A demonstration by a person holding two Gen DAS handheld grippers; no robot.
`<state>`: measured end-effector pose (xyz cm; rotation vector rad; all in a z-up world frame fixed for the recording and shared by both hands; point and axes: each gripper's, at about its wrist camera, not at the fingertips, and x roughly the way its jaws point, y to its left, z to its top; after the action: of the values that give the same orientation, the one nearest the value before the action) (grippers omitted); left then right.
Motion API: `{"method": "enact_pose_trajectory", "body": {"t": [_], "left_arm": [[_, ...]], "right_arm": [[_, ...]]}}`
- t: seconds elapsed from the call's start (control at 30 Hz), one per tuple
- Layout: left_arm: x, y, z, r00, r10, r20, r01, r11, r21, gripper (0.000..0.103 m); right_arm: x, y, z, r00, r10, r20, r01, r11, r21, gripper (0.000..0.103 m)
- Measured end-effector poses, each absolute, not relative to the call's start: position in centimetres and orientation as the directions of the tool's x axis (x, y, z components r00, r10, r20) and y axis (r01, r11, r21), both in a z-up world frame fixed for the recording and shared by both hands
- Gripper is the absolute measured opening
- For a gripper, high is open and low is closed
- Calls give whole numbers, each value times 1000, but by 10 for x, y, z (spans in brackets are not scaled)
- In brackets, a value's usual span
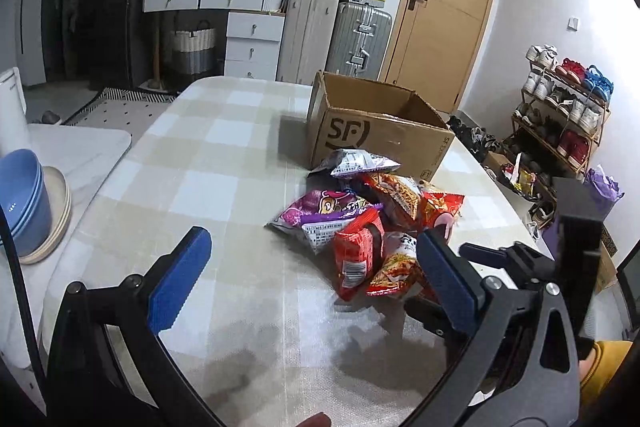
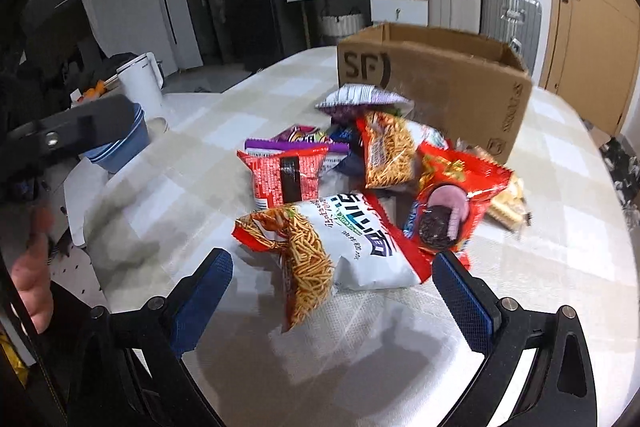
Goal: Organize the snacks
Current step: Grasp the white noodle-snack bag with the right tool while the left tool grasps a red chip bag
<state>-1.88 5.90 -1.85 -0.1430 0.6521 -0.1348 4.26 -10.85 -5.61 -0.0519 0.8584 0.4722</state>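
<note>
A pile of snack bags (image 1: 372, 223) lies on the checked tablecloth in front of an open cardboard box (image 1: 380, 131) marked SF. My left gripper (image 1: 312, 279) is open and empty, low over the table, left of the pile. My right gripper (image 2: 332, 291) is open and empty, its fingers either side of a white and red noodle snack bag (image 2: 340, 243) at the pile's near edge. Behind it lie a red packet (image 2: 286, 179), a red cookie bag (image 2: 452, 199) and an orange noodle bag (image 2: 388, 151). The box (image 2: 440, 83) stands behind them.
Blue bowls (image 1: 20, 195) on a beige plate sit on a side counter to the left, with a white kettle (image 2: 140, 83). Suitcases, drawers and a wooden door stand behind the table. A shoe rack (image 1: 560, 119) is to the right.
</note>
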Motion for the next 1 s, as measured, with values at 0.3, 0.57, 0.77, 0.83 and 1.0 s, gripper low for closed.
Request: {"method": "enact_pose_trajectory", "body": {"t": [0.3,0.57,0.77,0.83,1.0], "left_arm": [[-16,62,-24,767,-183,-615,79,978,-192,102],[-17,62,-26,766,-181,-617,75,978,-193,102],[-14,64,-31,761,-152,-631,50,983,-176,102],[-14,66,-33,758,-142,-637,37,984,-175,102],[-10,71,-42,741,-120,-661,3,984,-175,102]], "right_arm": [[68,-97,-74,499,373,-782,-428,891,151,86],[72,-109,-74,470,414,-780,-395,888,233,71],[63,-110,-70,452,429,-782,-404,880,249,65],[59,-112,-67,455,431,-779,-404,880,251,62],[55,-121,-64,450,437,-779,-360,887,289,61]]}}
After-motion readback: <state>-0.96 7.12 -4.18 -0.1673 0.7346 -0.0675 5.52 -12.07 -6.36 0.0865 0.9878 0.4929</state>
